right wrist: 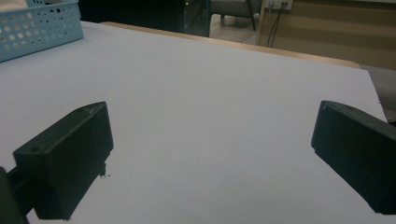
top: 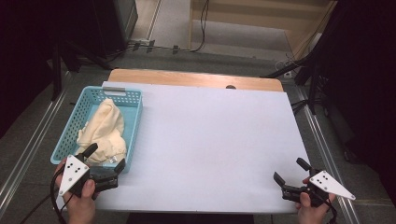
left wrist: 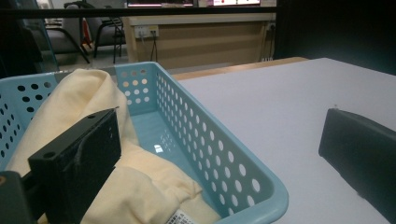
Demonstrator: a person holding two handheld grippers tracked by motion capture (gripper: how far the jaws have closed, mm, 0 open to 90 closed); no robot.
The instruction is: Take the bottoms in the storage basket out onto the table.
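Note:
A light blue perforated basket (top: pixel 134 122) sits at the table's left and holds a crumpled cream cloth (top: pixel 103 130). My left gripper (top: pixel 106 157) hovers at the basket's near right corner, open, one jaw over the cloth and the other outside the basket wall. In the left gripper view the cloth (left wrist: pixel 140 186) and the basket (left wrist: pixel 219 158) lie between the spread jaws, untouched. My right gripper (top: pixel 291 171) is open near the table's front right corner, with only white table surface (right wrist: pixel 210 116) between its jaws.
The white sheet (top: pixel 210 140) covers the wooden table (top: pixel 196 78), whose far edge shows bare. The basket's corner (right wrist: pixel 37 25) appears far off in the right gripper view. Cables, stands and metal floor rails surround the table.

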